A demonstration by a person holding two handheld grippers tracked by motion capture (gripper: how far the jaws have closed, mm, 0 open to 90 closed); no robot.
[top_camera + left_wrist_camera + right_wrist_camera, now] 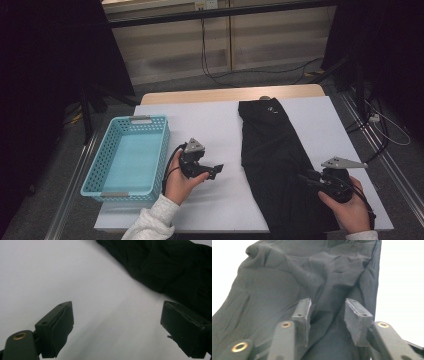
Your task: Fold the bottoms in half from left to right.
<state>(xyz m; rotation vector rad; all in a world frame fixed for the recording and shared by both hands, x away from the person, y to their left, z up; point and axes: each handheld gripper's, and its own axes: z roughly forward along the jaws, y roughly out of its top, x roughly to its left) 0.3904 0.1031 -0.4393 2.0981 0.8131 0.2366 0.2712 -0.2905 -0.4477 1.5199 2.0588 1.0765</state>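
Nearest to us, we hold the right gripper (305,178) low over the near end of the long black fabric garment (280,165), which lies lengthwise on the white table surface (210,125) and runs away from the jaws toward the far edge. In the right gripper view the jaws stand partly apart with a raised fold of the cloth (329,302) between them; the pads do not yet seem to press on it, so we judge this to be the approach to a pinch and not a finished grip. We come in at this end probably because a loose ridge there gives the pads something to bite. Off to the left of that gripper, across a strip of bare table, we rest the left gripper (216,170) in the left hand (181,185), its jaws wide apart and empty, pointed at the garment's edge just ahead, likely waiting to take a second hold. Beyond the left gripper's outer side sits the light blue perforated plastic basket (107,155), empty and well apart from the cloth, presumably where the garment goes.
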